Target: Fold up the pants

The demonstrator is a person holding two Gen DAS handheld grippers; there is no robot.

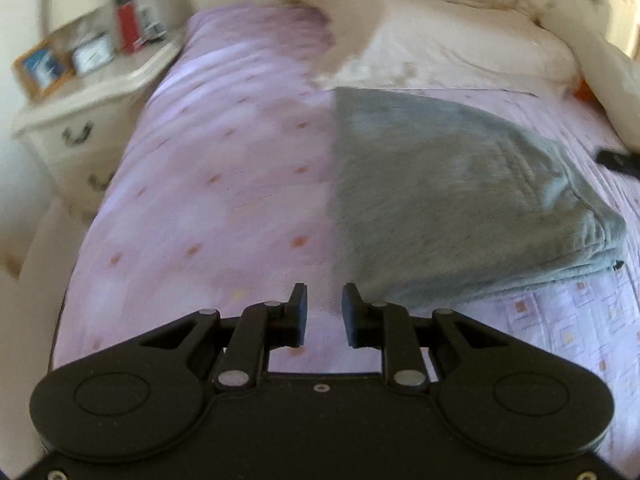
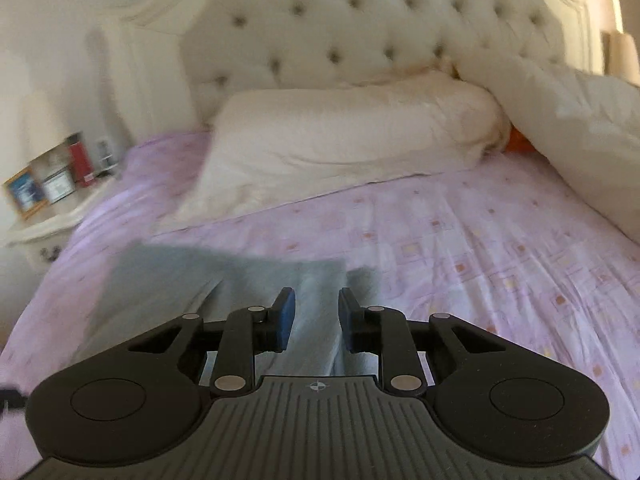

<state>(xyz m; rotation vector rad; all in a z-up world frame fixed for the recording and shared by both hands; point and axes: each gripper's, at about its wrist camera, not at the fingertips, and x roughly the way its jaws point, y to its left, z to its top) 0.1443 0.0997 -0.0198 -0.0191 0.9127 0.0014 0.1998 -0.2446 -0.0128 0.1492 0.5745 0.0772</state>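
Observation:
Grey pants [image 1: 448,196] lie folded into a thick stack on the lilac bedspread [image 1: 224,184], right of centre in the left wrist view. My left gripper [image 1: 325,316] is open just above the bedspread, its right finger near the stack's near left corner, holding nothing. In the right wrist view the same grey pants [image 2: 224,292] lie blurred beneath and ahead of my right gripper [image 2: 317,318], which is open with grey cloth showing in the gap between the fingers. I cannot tell whether its fingers touch the cloth.
Cream pillows [image 2: 352,132] and a rumpled duvet [image 2: 576,128] lie against the tufted headboard [image 2: 360,20]. A white nightstand [image 1: 88,96] on the left carries a red flask [image 1: 127,24], a clock and a framed picture. A dark object [image 1: 618,160] shows at the right edge.

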